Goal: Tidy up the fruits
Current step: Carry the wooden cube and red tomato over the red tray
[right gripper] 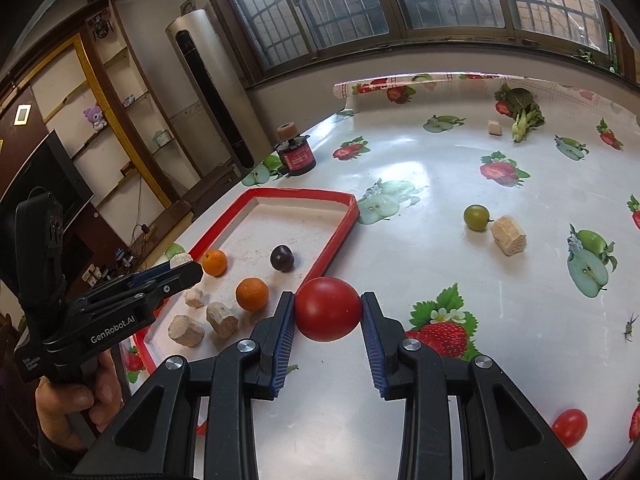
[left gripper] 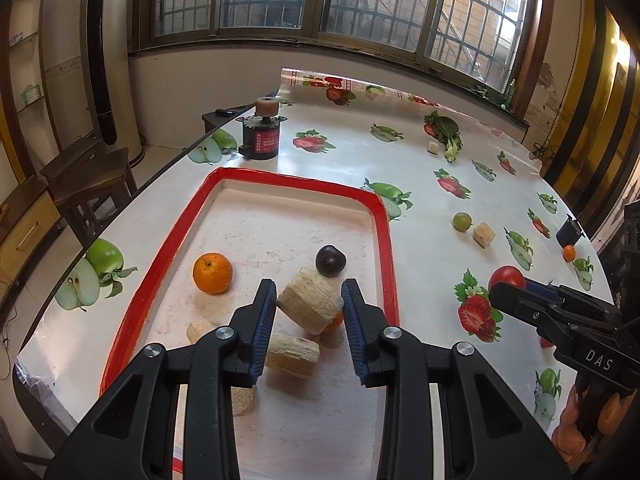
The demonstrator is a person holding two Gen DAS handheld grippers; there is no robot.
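My right gripper (right gripper: pixel 328 310) is shut on a red tomato (right gripper: pixel 328 309), held just right of the red-rimmed tray (right gripper: pixel 334 240); both also show in the left wrist view (left gripper: pixel 506 278). My left gripper (left gripper: pixel 308 300) hovers over the tray (left gripper: pixel 386 248) with a beige corn-cob chunk (left gripper: pixel 308 304) between its fingers; both pads seem to touch it. In the tray lie an orange (left gripper: pixel 212 273), a dark plum (left gripper: pixel 330 260), a second orange (right gripper: pixel 252 294) and more beige chunks (left gripper: pixel 294 354). A green plum (right gripper: pixel 476 217) lies on the table.
A beige chunk (right gripper: pixel 508 235) lies beside the green plum. A small red tomato (right gripper: pixel 569 427) is near the front right. A leafy green (right gripper: pixel 522 114) and a small chunk (right gripper: pixel 495 127) sit far back. A black-and-red jar (left gripper: pixel 261 136) stands behind the tray.
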